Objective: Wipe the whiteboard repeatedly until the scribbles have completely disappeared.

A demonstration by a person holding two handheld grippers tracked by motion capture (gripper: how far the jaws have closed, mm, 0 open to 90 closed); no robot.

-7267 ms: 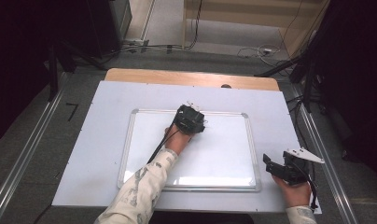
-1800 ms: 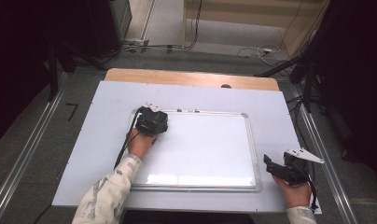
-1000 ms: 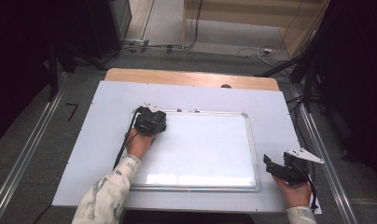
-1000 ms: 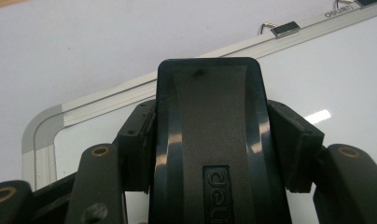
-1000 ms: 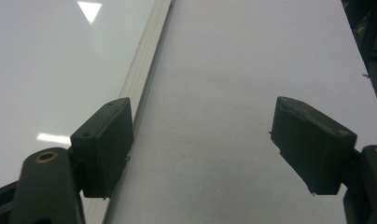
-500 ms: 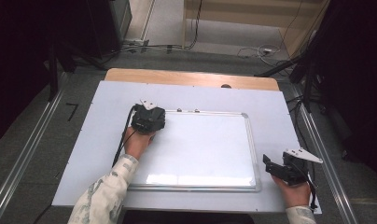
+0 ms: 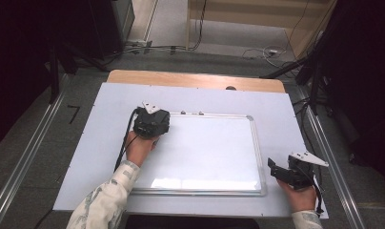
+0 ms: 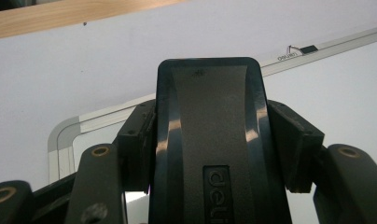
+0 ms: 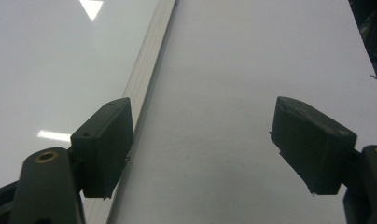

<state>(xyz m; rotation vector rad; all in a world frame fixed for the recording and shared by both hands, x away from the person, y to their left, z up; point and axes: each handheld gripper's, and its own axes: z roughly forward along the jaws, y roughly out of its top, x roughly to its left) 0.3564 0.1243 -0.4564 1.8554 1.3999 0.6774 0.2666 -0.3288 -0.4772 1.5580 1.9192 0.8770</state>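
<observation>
Clamped tight between the jaws of the left gripper (image 8: 214,154): a black, glossy, rounded-rectangular plastic whiteboard eraser (image 8: 210,140), pads pressing on both its long sides. Seen in the high view at the far left corner of the white, silver-framed rectangular whiteboard (image 7: 205,152), under the left gripper (image 7: 151,123), just inside the frame. Long axis running straight out along the jaws, rounded end pointing toward the board's far edge and the wooden far edge of the white tabletop (image 7: 195,95). Raised "deli" lettering readable on the eraser's back; a small label on the frame too tiny to read. Right gripper (image 9: 219,149) spread wide, nothing between its jaws, near the board's near right corner.
</observation>
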